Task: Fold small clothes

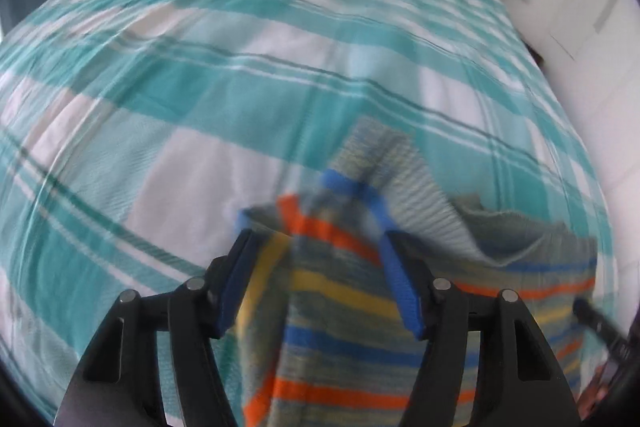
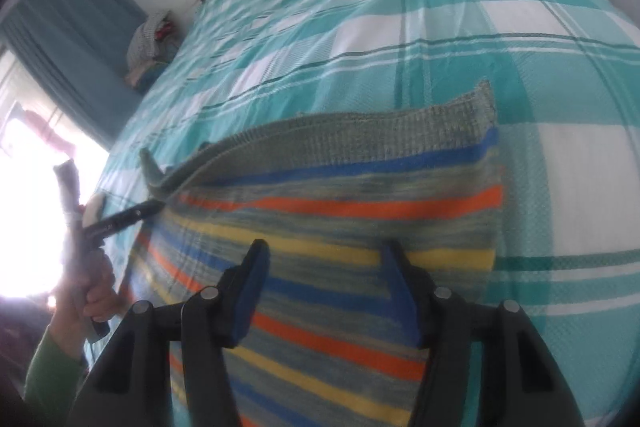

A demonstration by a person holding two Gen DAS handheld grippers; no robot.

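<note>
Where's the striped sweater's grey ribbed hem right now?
In the right wrist view the grey ribbed hem lies across the checked bedspread, just beyond the right gripper.

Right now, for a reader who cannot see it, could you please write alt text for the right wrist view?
A striped knitted garment with a grey ribbed hem lies on a teal and white checked bedsheet. The right gripper hovers open over it. At the left edge, a hand holds the left gripper at the garment's corner.
</note>
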